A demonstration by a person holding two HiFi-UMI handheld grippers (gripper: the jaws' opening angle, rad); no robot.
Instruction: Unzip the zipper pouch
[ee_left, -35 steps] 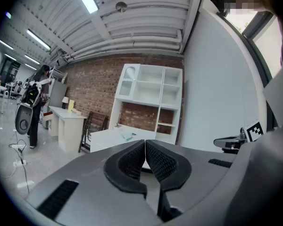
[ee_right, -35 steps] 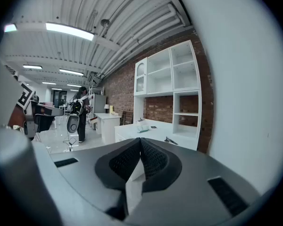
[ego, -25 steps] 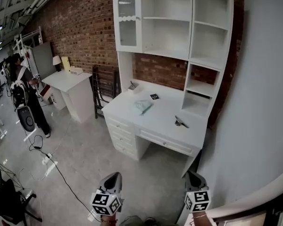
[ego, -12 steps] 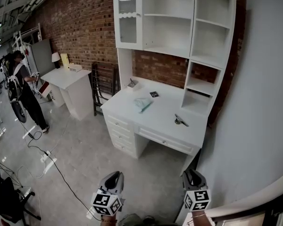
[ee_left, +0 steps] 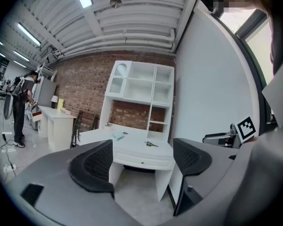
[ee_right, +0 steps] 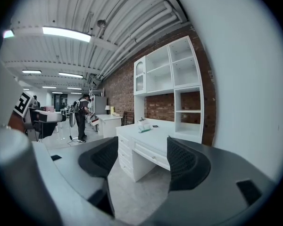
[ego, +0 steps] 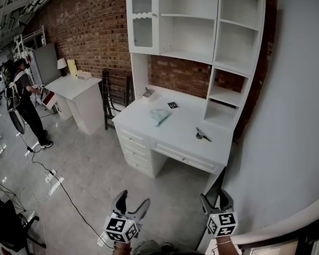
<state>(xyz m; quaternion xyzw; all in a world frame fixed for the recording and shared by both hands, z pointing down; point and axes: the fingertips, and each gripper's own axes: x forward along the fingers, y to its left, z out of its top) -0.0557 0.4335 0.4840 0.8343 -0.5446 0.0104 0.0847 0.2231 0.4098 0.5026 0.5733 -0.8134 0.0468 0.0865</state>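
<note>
The translucent zipper pouch (ego: 160, 116) lies flat on the white desk (ego: 149, 129), far ahead of both grippers; it also shows small as the pouch (ee_left: 118, 136) and the pouch (ee_right: 143, 126). My left gripper (ego: 133, 199) hangs over the floor at the bottom of the head view. Its jaws have just been opening and nothing is between them (ee_left: 141, 161). My right gripper (ego: 217, 198) is beside it near the grey wall. It is also open and empty (ee_right: 141, 161), its jaws having just been opening.
On the desk lie a black clip-like item (ego: 203, 135), a small black square (ego: 172, 105) and a small object at the back (ego: 149, 93). A white hutch (ego: 196, 25) tops the desk. A second white desk (ego: 74, 86), a person (ego: 26, 102) and floor cables (ego: 58, 179) are at left.
Both grippers' jaws went from shut to open, the left one wider. The person at the far left has shifted a little. The grippers stayed where they were.
</note>
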